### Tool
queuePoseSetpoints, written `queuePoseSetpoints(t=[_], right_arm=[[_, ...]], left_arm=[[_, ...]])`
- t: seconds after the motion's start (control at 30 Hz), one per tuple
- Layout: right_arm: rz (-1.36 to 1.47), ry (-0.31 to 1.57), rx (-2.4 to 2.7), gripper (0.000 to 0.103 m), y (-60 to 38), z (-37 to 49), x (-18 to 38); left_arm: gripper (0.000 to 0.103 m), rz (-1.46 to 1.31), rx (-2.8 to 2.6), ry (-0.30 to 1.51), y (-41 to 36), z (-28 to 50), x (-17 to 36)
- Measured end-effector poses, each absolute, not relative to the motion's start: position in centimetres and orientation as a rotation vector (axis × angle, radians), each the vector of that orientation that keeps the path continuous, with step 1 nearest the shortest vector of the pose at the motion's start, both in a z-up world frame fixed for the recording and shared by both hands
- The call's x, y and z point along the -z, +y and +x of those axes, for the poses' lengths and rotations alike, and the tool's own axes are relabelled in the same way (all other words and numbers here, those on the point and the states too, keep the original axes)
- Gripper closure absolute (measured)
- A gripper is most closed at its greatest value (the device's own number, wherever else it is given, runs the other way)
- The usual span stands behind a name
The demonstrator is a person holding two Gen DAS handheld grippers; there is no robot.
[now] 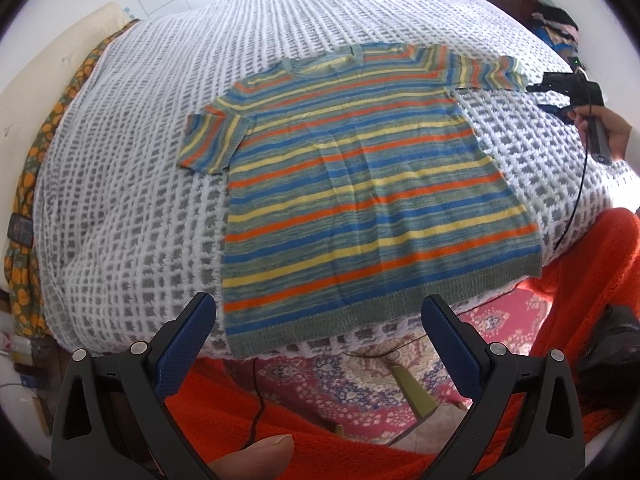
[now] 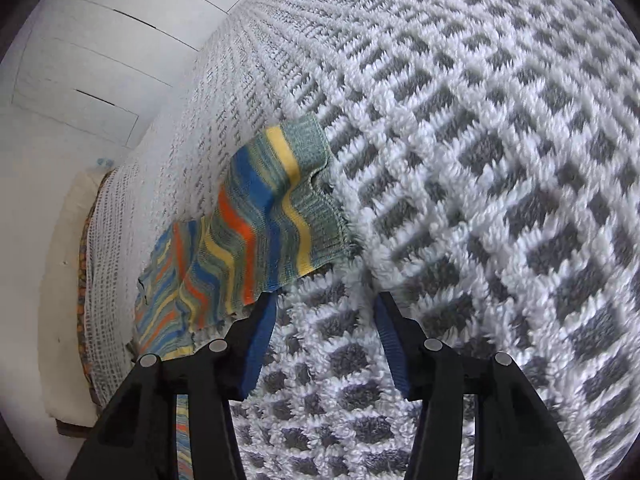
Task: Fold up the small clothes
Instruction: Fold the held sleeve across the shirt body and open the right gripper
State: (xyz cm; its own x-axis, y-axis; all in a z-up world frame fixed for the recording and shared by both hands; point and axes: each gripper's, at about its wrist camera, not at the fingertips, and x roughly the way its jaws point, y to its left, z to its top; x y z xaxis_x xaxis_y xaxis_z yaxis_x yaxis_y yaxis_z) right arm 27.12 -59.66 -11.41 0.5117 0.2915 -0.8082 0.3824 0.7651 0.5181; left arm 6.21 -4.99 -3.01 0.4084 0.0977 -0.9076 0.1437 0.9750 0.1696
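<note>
- Stripes of orange, yellow, blue and grey-green run across the small knitted top [image 1: 352, 184], which lies spread flat and face up on the white-and-grey textured bedspread [image 1: 120, 208], its ribbed hem [image 1: 360, 320] at the near edge of the bed and its neckline toward the far side.
- Both short sleeves are laid out to the sides; the right sleeve [image 2: 280, 208] looks a little rumpled and wavy near its cuff.
- Nothing is folded yet, so I judge this to be the laying-out and smoothing step, just ahead of the first fold.
- The left gripper [image 1: 316, 320] hangs over the hem with its jaws spread wide and nothing between them; it is not touching the cloth.
- The right gripper [image 2: 324, 316] sits just beside the right sleeve's cuff, jaws parted and empty over bare bedspread, one blue pad close against the sleeve's edge. From the left wrist view, the person's hand [image 1: 604, 128] holds that tool out at the far right of the bed.
- Next move, as I read it: the right tongs would need to pinch the sleeve near its cuff and carry it inward across the chest, while the left takes a hem corner.
- Loose knit may stretch or drag, so a clean pinch on one layer matters.
</note>
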Motion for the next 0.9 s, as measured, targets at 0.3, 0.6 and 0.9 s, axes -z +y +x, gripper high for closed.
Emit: queuePoseSetpoints(t=[0.3, 0.6, 0.9], right_arm=[[0.959, 0.900, 0.129, 0.095, -61.4, 27.1, 14.0], [0.743, 0.966, 0.265, 0.095, -58.8, 21.8, 11.6], [0.393, 1.147, 0.002, 0.076, -47.0, 17.2, 8.4]], left_arm=[[0.001, 0.241, -0.017, 1.134, -4.5, 6.3, 2.1], [0.001, 0.223, 0.047, 1.171, -5.2, 6.4, 3.0], [0.001, 0.081, -0.012, 1.180, -1.4, 5.9, 3.1]])
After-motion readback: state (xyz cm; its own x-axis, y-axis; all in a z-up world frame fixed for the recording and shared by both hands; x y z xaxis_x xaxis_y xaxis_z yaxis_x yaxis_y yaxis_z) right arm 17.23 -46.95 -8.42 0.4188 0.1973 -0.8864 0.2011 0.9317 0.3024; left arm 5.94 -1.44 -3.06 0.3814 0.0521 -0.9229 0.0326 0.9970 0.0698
